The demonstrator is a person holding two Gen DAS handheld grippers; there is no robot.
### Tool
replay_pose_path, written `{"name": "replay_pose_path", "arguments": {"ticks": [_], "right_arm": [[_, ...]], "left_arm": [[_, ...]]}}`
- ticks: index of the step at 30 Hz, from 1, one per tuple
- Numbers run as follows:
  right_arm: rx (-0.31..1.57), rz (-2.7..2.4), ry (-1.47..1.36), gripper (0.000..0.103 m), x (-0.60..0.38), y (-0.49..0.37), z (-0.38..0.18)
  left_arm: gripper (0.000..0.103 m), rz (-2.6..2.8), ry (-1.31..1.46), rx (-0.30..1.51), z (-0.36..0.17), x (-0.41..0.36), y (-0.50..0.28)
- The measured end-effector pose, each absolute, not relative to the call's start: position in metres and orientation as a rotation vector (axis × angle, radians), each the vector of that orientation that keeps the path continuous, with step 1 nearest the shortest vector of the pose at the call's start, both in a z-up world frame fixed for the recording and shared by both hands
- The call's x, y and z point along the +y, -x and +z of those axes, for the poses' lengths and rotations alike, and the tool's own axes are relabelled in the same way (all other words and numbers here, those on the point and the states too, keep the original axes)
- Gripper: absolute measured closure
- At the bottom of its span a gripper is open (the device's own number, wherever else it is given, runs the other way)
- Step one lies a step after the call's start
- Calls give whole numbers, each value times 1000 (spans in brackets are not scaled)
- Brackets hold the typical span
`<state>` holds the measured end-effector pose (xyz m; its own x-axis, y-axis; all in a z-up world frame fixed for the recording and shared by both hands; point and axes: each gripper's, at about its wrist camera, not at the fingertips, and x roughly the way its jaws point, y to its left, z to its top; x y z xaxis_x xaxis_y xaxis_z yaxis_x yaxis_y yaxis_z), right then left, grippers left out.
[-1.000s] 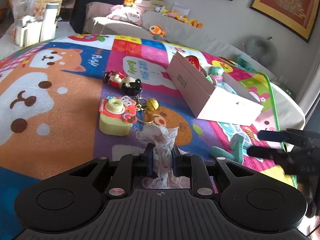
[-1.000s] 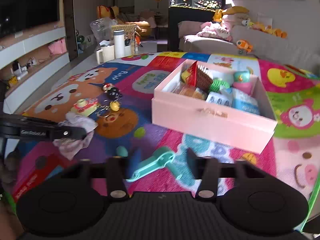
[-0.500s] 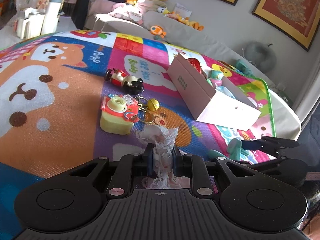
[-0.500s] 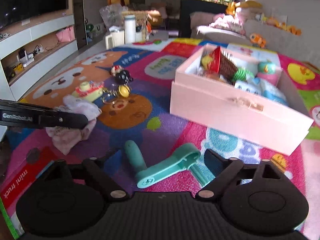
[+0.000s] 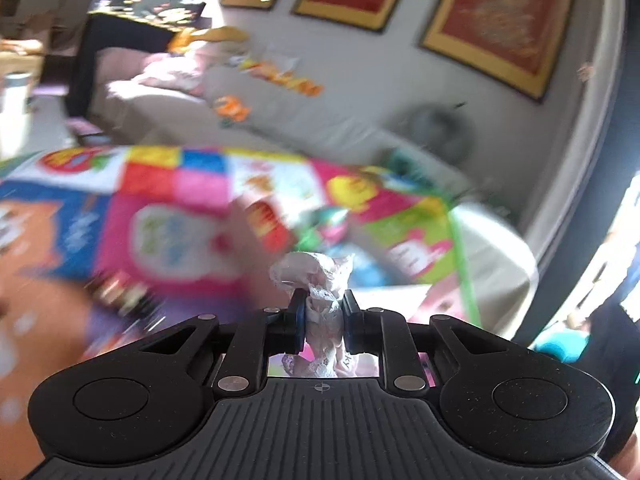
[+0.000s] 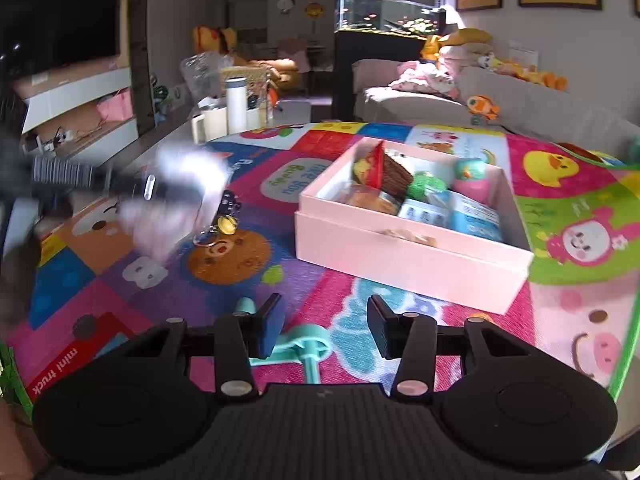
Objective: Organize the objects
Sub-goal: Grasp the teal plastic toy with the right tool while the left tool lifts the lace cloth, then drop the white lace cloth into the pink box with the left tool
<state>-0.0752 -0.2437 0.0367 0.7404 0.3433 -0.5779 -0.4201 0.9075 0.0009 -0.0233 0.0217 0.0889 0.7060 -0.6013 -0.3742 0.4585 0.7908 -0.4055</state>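
- Toys and small things lie on a colourful play mat [image 6: 400, 148], which covers most of both views; the left wrist view is heavily blurred.
- Grey sofa [image 6: 520, 104] runs behind the mat, with soft toys along its back.
- Pink box [image 6: 408, 256] stands open on the mat, right of centre in the right wrist view. It is full of small packets and toys, among them a round teal and pink toy [image 6: 470, 170] at the far side.
- Left gripper [image 5: 322, 324] holds a lacy pink cloth [image 5: 316, 276] pinched tight between its fingers, with the cloth bunched above the pads and hanging below them, up off the mat. In the right wrist view this gripper and cloth show only as a blurred streak at the left.
- Right gripper [image 6: 326, 326] sits low over the mat, its fingers closing around a teal toy hair dryer [image 6: 306, 340]; the toy lies between them on the mat, and the pads do not yet press on it.
- Keychain with a yellow bell [image 6: 226, 224] lies on the mat left of the box.
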Motion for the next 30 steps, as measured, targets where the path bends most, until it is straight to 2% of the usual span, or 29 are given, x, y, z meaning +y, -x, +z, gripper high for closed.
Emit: {"name": "replay_pose_path", "arguments": {"ticks": [2,4,6,11,13,17,22,26,27,30], "right_arm": [[612,419,120,52,-246,78,33],[608,412,112,33,-248,81,29],[598,405,102,20,-250,84,27],[595,410,113,12,-249,92,25],[590,417,125,1,-248,96,22],[616,435,126,0,-241,91,15],[647,418,133,0,-228,82,9],[671,400,143,0,-223,78,6],[676,391,143,0,-223,78,6],[675,379,115,0,-222,81,10]], "left_arm": [[82,-629,326,477,103,6,5],[80,-641,365,408,113,-12,-15],[78,-624,397,397,111,-28,-40],[78,-484,252,628,63,-69,-102],[79,-481,221,708,48,-70,-107],[78,-478,82,676,55,-76,-93],[78,-481,37,477,79,-59,-66],[78,-571,-38,538,82,-66,-65],[74,-561,-55,586,77,-70,-69],[78,-493,-83,635,63,-74,-78]]}}
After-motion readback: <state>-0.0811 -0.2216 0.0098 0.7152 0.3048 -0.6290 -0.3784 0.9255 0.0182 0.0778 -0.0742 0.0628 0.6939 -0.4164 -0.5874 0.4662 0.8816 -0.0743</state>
